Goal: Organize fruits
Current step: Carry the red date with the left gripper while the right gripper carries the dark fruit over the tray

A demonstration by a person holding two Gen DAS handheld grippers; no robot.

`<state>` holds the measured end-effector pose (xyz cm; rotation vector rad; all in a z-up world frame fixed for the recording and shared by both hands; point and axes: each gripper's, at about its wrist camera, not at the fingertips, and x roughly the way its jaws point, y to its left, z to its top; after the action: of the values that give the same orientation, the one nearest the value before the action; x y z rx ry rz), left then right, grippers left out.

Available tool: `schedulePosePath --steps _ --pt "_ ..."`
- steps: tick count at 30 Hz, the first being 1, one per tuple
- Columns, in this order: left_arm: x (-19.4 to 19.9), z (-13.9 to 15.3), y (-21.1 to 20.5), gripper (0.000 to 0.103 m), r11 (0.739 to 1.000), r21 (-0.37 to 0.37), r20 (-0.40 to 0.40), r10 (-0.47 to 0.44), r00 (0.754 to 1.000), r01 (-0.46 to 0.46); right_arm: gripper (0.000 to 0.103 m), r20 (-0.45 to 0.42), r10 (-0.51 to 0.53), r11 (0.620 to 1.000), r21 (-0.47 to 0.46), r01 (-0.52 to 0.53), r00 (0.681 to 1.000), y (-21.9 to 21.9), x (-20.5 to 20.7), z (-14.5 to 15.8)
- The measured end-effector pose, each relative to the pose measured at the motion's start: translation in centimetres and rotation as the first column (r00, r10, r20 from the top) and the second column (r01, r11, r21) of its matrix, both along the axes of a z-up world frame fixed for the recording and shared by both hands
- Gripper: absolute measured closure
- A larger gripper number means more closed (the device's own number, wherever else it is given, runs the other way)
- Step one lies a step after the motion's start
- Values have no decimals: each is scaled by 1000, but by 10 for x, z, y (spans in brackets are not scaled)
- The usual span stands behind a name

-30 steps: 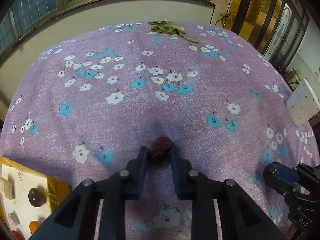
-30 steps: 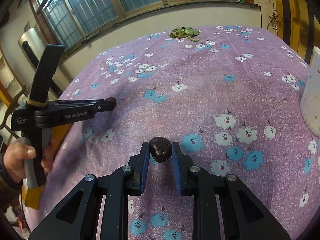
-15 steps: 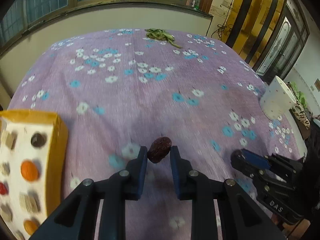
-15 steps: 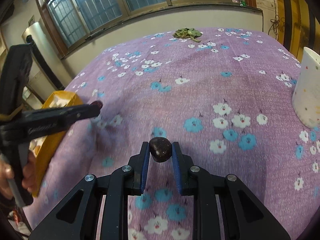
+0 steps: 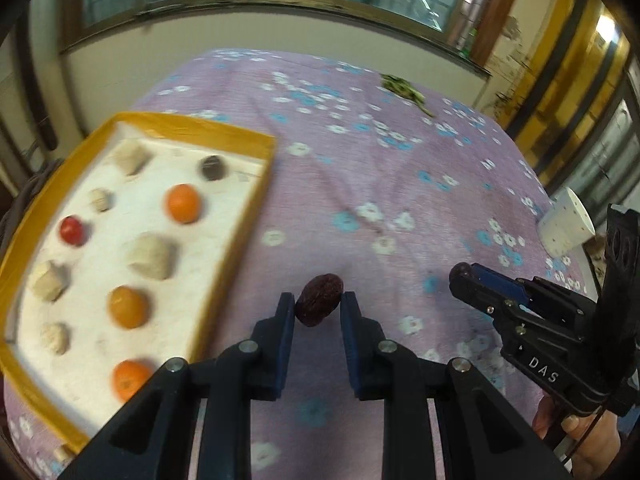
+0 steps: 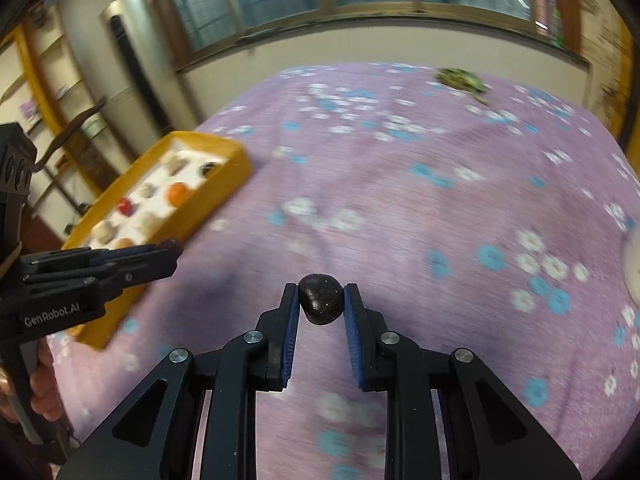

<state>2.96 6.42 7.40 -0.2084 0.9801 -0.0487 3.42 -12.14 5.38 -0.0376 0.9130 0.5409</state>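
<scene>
The left gripper (image 5: 316, 306) was clamped on a wrinkled reddish-brown date (image 5: 319, 299) and the right gripper (image 6: 321, 298) on a rounder, near-black fruit (image 6: 322, 298), both carried clear above the purple floral tablecloth (image 5: 400, 168), heading for the yellow-rimmed tray (image 5: 244, 216) at the table's left edge. Each fruit was pinched only at the very fingertips, so a jolt could probably squirt one out onto the cloth. The tray held three orange fruits, one red, one dark and six pale blocks; the blur made the count uncertain.
</scene>
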Motion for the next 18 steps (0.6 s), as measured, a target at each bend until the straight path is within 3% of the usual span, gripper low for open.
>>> schedulePosePath --steps 10,15,18 --pt "-36 0 87 77 974 -15 -8 226 974 -226 82 18 239 971 -20 -238 971 110 0 18" --pt "-48 -11 111 77 937 -39 -39 344 938 -346 82 30 398 917 -33 -397 917 160 5 22" --pt "-55 -15 120 77 895 -47 -42 442 896 -444 82 27 492 870 -50 -490 870 183 13 19"
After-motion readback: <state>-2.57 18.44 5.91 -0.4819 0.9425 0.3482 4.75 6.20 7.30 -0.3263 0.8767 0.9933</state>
